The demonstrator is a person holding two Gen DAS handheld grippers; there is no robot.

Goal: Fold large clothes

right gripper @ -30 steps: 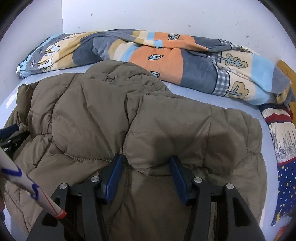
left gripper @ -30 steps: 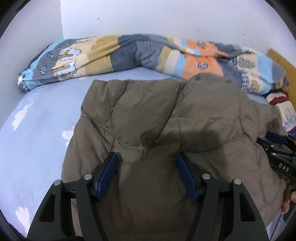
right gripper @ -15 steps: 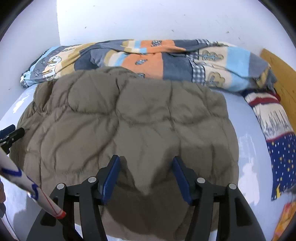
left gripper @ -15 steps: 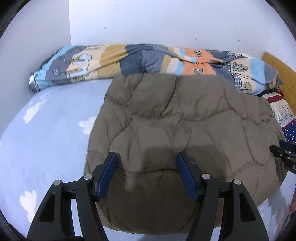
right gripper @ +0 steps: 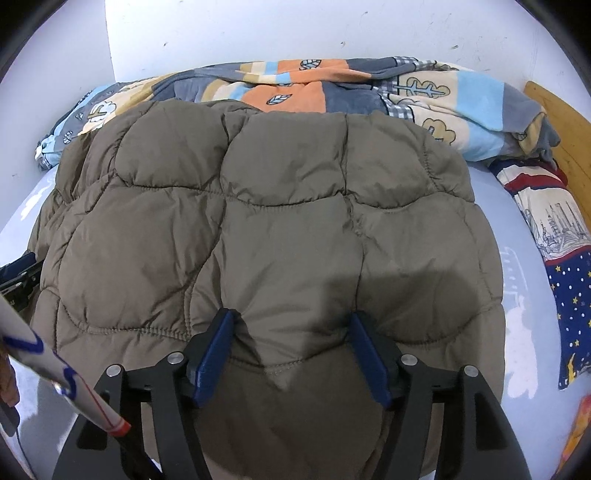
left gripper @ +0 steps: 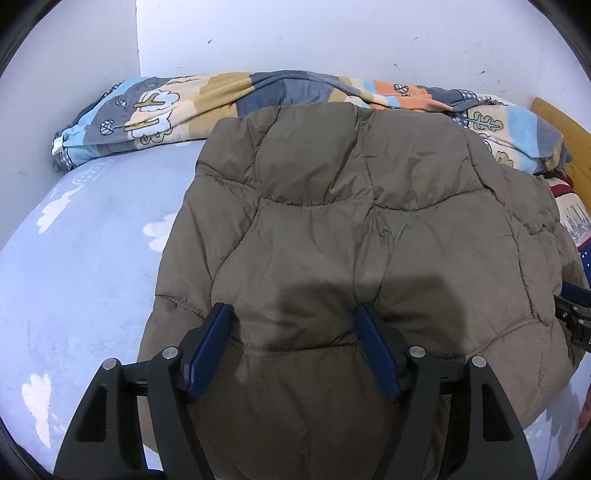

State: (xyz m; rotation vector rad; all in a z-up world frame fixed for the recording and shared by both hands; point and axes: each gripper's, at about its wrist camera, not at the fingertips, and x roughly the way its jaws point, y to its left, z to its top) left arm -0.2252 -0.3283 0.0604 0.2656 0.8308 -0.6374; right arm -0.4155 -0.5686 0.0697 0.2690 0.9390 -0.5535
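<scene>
Lying folded on the bed (left gripper: 81,258), your jacket (left gripper: 351,229) runs toward the striped quilt (left gripper: 155,110); left gripper (left gripper: 295,343) and right gripper (right gripper: 291,343), jaws just opening, straddle its near hem.

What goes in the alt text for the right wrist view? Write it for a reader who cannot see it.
A puffy olive-brown quilted jacket lies folded on a pale blue bed sheet, with the right gripper spread over its near edge, blue fingers open on either side. Behind it a bunched patchwork blanket lies along the white wall.

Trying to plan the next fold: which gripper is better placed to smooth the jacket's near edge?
Roughly equal: left gripper and right gripper both straddle the jacket's near edge.
</scene>
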